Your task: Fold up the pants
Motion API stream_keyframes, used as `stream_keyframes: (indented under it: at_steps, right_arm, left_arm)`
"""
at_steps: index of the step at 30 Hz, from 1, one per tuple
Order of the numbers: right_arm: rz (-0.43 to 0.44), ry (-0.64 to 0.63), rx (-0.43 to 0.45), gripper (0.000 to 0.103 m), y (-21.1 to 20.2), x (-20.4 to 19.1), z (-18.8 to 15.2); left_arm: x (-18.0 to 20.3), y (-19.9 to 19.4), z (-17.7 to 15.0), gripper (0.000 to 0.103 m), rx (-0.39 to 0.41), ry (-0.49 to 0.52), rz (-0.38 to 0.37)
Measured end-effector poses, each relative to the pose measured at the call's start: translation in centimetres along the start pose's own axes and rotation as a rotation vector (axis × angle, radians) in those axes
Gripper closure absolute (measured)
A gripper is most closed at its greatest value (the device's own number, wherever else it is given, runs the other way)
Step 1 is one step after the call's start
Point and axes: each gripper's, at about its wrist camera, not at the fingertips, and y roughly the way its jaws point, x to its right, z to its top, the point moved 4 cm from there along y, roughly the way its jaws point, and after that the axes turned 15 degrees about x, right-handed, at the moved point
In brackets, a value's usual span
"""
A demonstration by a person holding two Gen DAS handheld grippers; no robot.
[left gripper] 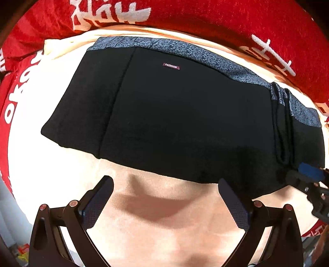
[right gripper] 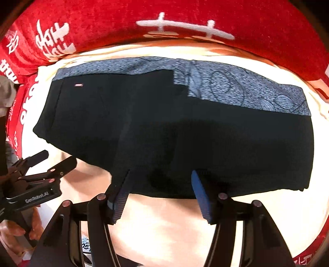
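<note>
The black pants [left gripper: 174,115] lie folded into a wide block on a cream pad [left gripper: 164,221], with a grey-blue patterned waistband [left gripper: 185,51] along the far edge. A black drawstring [left gripper: 282,131] loops over the right end. My left gripper [left gripper: 165,182] is open over bare cream cloth just short of the pants' near edge, nothing between its fingers. In the right wrist view the pants [right gripper: 185,133] fill the middle. My right gripper [right gripper: 161,174] is open, and its fingertips overlap the near hem without pinching it. The left gripper [right gripper: 61,157] shows at the left edge.
A red cloth with white characters [left gripper: 205,18] surrounds the cream pad on the far side and both ends. A hand [right gripper: 18,228] holds the left gripper's body at the lower left of the right wrist view. The right gripper's blue pad [left gripper: 310,171] shows at the right edge.
</note>
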Motion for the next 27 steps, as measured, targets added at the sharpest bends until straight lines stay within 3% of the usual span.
stream_keyframes:
  at_steps: [6,17,27]
  right_arm:
    - [0.115,-0.035,-0.031,0.04,0.4,-3.1,-0.4]
    - [0.108,-0.049,-0.088,0.04,3.1,-3.9,-1.1]
    - [0.106,-0.064,-0.089,0.04,3.4,-4.8,-1.0]
  left_arm:
    - [-1.3,0.6,-1.0,0.001,-0.007,-0.049,-0.039]
    - [-9.4,-0.9,0.8,0.001,0.089,-0.269,-0.144]
    - [-11.3,-1.8,1.9,0.001,0.111,-0.47,-0.267]
